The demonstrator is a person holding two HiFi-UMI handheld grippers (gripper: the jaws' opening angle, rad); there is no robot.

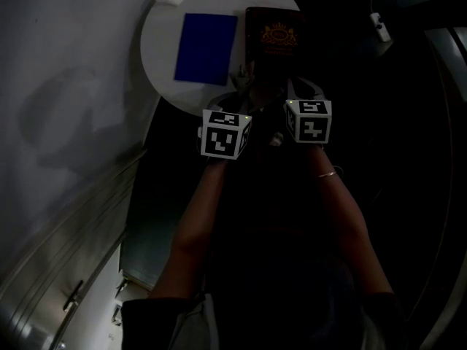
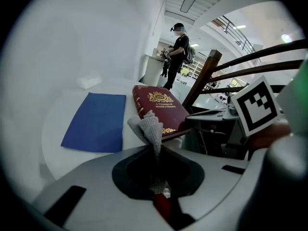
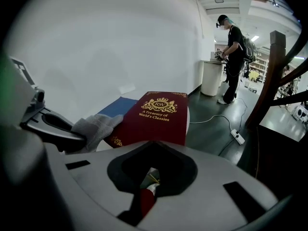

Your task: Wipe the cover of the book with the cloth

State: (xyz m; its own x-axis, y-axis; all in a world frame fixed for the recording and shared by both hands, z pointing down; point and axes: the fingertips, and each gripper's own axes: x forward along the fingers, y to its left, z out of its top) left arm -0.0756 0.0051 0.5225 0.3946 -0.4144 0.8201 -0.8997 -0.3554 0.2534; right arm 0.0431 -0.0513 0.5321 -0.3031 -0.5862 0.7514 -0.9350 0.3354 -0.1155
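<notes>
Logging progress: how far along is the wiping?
Done: left gripper grips the cloth; right gripper seems to hold the book by its near edge. In hand: cloth is beside the cover's near corner. Remaining: the wiping of the cover itself.

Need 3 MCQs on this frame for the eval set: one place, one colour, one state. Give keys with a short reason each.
1. In the head view, where does the blue book lie on the round white table relative to the dark red book?
A. To its left
B. On top of it
C. To its right

2. What colour is the crest on the dark red book's cover?
A. Silver
B. Gold
C. Black

3. What state is the left gripper in?
A. Open and empty
B. Shut on a pen
C. Shut on the grey cloth

Key:
1 A: the two books lie side by side, with the blue one nearer the picture's left.
2 B: the crest and title print show gold in the right gripper view.
3 C: the cloth rises from between the closed jaws.
</notes>
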